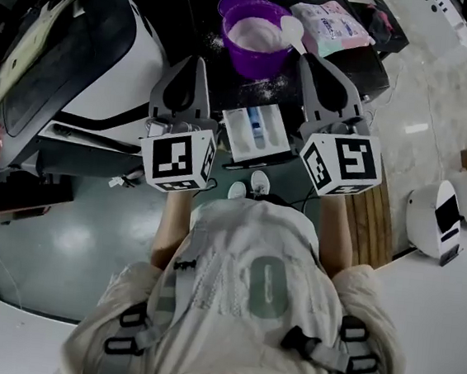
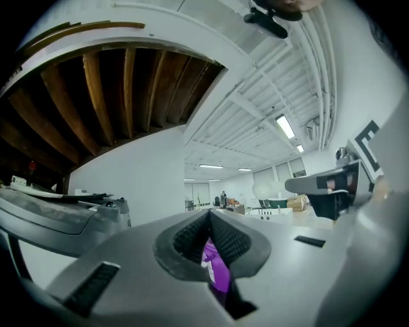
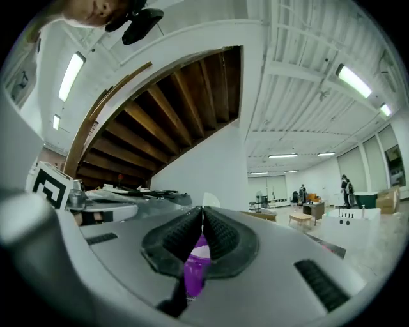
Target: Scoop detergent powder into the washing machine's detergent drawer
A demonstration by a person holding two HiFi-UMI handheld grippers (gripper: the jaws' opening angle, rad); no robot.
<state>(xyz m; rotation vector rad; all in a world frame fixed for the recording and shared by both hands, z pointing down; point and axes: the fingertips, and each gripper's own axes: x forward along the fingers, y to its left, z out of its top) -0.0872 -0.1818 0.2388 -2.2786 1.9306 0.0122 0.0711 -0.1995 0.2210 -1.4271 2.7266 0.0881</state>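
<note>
Lying nearest the person, the open white detergent drawer [image 1: 255, 134] sits between both arms. Just right of it, the right hand-held gripper [image 1: 307, 64] points away, jaws closed on the handle of the white plastic spoon [image 1: 294, 32]. The spoon's long axis runs onward into the powder-filled purple plastic bowl [image 1: 236, 8] at the dark bench's [image 1: 367, 63] front edge. The left hand-held gripper [image 1: 200, 66] hovers beside the bowl, jaws together and empty.

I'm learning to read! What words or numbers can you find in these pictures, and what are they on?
"0" (or "O"): a large grey figure on the person's shirt.
Pink packet: the print is too small to read.
Left marker cube and right marker cube: square patterns only, no words.
Both gripper views: nothing readable.
</note>
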